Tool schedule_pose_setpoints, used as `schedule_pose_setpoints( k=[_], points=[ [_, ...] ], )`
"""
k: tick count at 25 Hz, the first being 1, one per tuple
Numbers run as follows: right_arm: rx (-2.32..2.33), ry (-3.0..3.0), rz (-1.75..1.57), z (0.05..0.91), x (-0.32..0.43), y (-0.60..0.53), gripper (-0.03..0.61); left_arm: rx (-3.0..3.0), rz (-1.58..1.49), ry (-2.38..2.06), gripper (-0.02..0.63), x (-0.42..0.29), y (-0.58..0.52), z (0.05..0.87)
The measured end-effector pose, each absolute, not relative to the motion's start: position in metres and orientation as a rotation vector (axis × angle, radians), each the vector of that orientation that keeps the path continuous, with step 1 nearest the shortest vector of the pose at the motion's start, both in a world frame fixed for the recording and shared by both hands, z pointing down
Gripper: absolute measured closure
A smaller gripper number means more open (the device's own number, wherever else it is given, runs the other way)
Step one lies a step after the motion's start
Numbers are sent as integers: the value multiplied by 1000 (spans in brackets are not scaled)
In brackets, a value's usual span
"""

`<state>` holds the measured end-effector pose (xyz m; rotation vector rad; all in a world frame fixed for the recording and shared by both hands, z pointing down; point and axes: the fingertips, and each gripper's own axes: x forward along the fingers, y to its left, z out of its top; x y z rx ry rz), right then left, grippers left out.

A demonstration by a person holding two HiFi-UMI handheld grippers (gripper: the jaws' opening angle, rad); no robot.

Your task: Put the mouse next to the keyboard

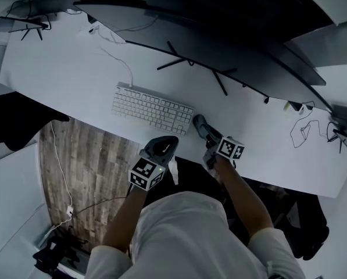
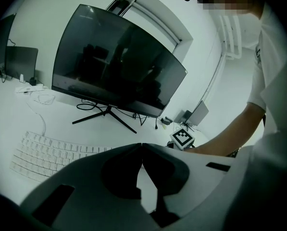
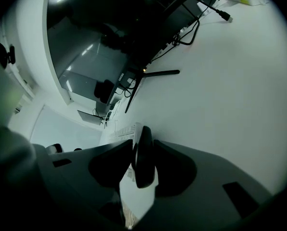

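the right gripper [image 1: 203, 129] is clamping the dark rounded plastic mouse [image 3: 143, 160] just beside the flat white keyboard's [image 1: 153, 109] right end, over the white bench [image 1: 74, 74]. the left gripper [image 2: 142, 146] is idling, jaws together, empty. placing seems underway; the mouse is needing setting flat, then releasing.

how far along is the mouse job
Done: the mouse is picked up, clamped in the right tongs. In hand: it sits just off the right end of the keyboard, low over the desk; touching or not, unclear. Left: set it down and let go. The left tongs are shut, empty.
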<state>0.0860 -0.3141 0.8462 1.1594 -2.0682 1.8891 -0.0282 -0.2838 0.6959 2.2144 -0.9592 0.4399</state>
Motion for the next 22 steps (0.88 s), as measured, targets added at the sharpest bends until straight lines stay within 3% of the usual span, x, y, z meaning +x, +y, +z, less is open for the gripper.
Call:
schedule_pose_setpoints(
  k=[11, 16, 22],
  points=[
    [1262, -2013, 1804, 859, 77, -308, 423, 2209, 448, -892, 595, -38, -285, 705],
    [1227, -1995, 1717, 863, 72, -298, 340, 2212, 444, -876, 595, -42, -284, 706],
    [1286, -1975, 1567, 861, 76, -300, 308, 2215, 442, -857, 595, -48, -281, 707]
  ],
)
